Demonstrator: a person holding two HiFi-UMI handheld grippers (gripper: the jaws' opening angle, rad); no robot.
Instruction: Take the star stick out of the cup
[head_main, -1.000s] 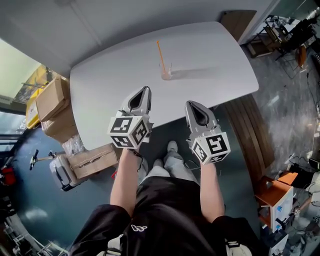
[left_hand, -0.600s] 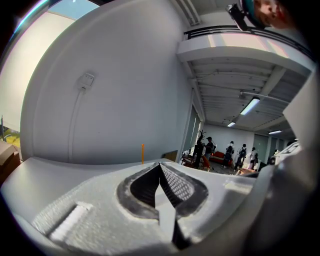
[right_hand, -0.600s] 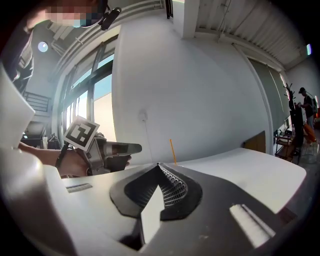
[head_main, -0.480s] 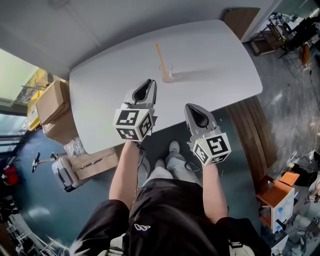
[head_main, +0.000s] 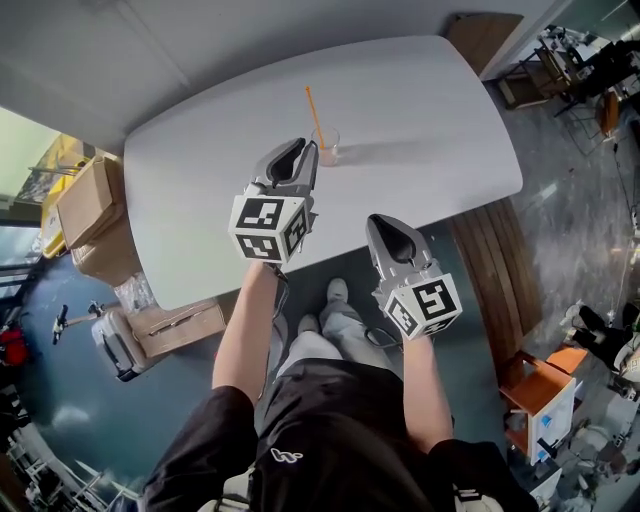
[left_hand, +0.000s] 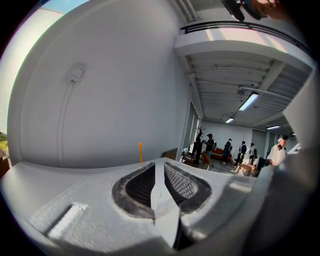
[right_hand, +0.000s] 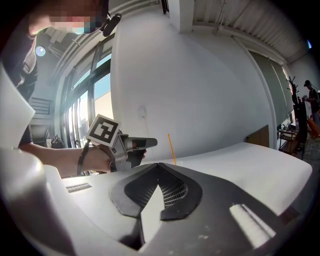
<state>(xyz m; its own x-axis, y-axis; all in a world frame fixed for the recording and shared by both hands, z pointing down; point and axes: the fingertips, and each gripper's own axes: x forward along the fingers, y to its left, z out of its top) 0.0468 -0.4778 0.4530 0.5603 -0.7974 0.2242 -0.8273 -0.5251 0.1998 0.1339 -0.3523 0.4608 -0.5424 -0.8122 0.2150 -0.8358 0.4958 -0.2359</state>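
A thin orange stick (head_main: 314, 115) stands tilted in a small clear cup (head_main: 329, 147) near the middle of the white table (head_main: 420, 110). My left gripper (head_main: 305, 150) reaches over the table, its tips just left of the cup. Its jaws have just been opening; a narrow gap shows with nothing between them (left_hand: 156, 164). Past them only the stick's top (left_hand: 140, 152) shows. My right gripper (head_main: 385, 222) hangs back at the table's near edge, shut and empty (right_hand: 159, 166). From there I see the stick (right_hand: 171, 148) and the left gripper (right_hand: 150, 143) beside it.
Cardboard boxes (head_main: 85, 200) and a flat box (head_main: 175, 325) lie on the floor left of the table. A wooden bench (head_main: 495, 265) runs along the table's right side. Several people stand far off in a room (left_hand: 227, 149).
My left gripper has moved forward over the table, from its near edge up to the cup. The right gripper has stayed by the near edge.
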